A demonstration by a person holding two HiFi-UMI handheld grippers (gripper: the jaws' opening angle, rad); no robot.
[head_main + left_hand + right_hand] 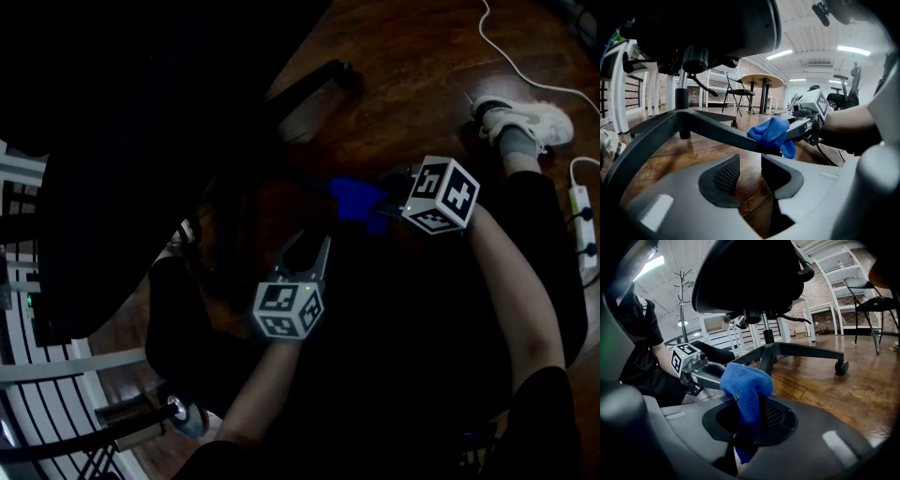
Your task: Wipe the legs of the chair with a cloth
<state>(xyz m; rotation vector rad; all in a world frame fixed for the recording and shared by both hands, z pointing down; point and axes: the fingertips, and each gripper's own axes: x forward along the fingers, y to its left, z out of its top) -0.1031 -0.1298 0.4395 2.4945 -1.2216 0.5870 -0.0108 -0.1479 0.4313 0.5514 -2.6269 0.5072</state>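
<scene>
1. The chair (141,122) looms over both tongs. Its seat is above them and to their left, and its column (682,96) stands ahead of the left tongs (750,164).
2. The floor (422,94) under both tongs is dark wood boards, glossy in places.
3. A white rack (84,367) stands to the left of the left tongs. A round table (761,80) and a folding chair (738,91) stand well beyond them. A coat stand (682,301) rises far behind the left tongs, as seen from the right pair.
4. One leg (712,126) crosses just in front of the left tongs and passes under the tips of the right tongs (749,411). A second leg (806,350) runs away beyond the right tongs to a castor (841,366).
5. The right tongs are clamped on the blue cloth (743,383). It bunches above the tips and a tail hangs below. Seen from the left tongs, the cloth rests on the near leg.
6. The left tongs stand about half apart with nothing in them, and only floor shows through the gap. Their tips are near the cloth but apart from it.
7. To the right of the right tongs are the person's shoe (530,122), a white cable (511,56) and a power strip (581,216).
8. Bare boards spread out past the castor.
</scene>
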